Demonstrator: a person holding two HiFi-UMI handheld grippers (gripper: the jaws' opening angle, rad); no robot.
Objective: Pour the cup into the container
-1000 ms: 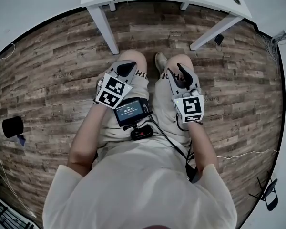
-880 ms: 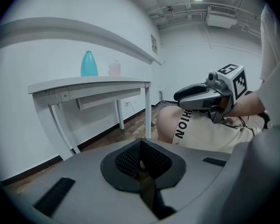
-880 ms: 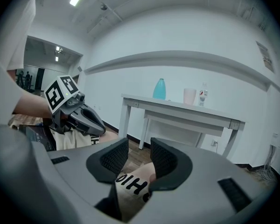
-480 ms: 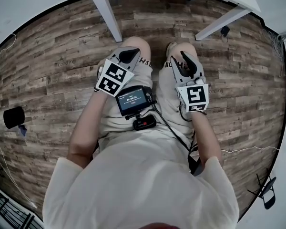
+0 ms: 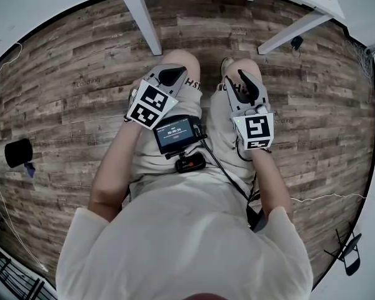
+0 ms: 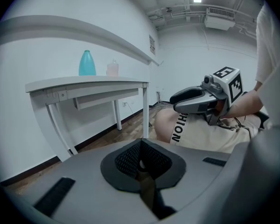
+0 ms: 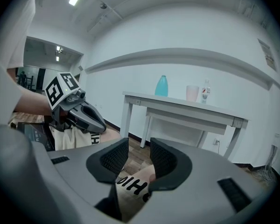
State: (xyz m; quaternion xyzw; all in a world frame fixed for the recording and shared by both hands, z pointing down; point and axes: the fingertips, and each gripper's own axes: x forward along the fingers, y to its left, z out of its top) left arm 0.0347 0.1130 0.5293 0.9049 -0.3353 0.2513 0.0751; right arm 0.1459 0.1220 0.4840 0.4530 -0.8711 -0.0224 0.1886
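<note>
Floor [image 5: 62, 92] overhead, cup [image 7: 192, 93] in gripper views only

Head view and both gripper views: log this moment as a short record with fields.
left tongs: shut, empty, over the person's left knee
right tongs: open, empty, over the right knee
table: white, ahead of the person, beyond both tongs
pink cup: upright on the table, untouched
teal bottle: upright on the table, beside the cup
task: not yet begun
</note>
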